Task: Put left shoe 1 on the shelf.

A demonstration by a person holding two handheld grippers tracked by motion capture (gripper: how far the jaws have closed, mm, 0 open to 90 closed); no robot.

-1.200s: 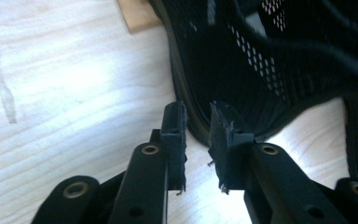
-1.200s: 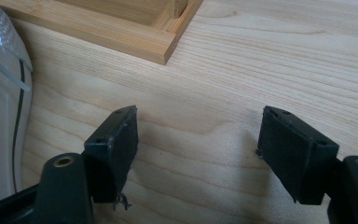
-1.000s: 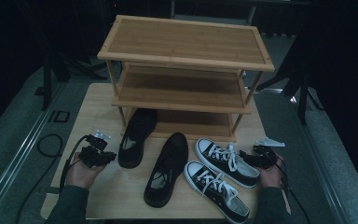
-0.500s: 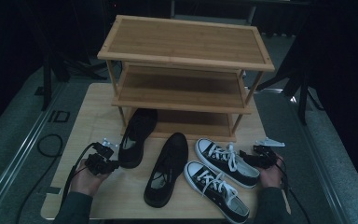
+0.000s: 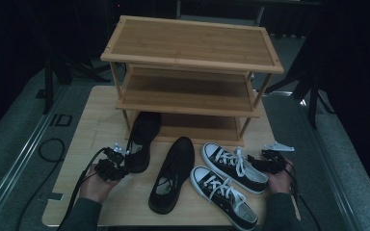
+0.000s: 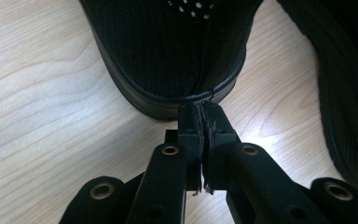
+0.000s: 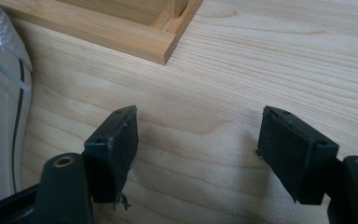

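My left gripper [image 5: 117, 161] is pinched tight on the back edge of the black mesh slip-on shoe [image 5: 142, 139] on the left. In the left gripper view the two jaws press together on the thin heel rim [image 6: 200, 95], just above the dark sole. The shoe lies flat on the pale wooden table [image 5: 91, 125], with its toe pointing under the three-level bamboo shoe rack [image 5: 192, 72].

I think this step is lifting the shoe onto the rack. To do it well I should keep the pinch firm, lift slowly, and keep the toe from dipping, because the soft mesh may bend.

Next to it lies a second black slip-on shoe [image 5: 173, 175]. Then comes a pair of black canvas sneakers with white laces and white toe caps [image 5: 231, 175], side by side.

My right gripper [image 5: 265, 162] sits just beside the sneakers. Its jaws are wide apart and hold nothing, with bare table between them.
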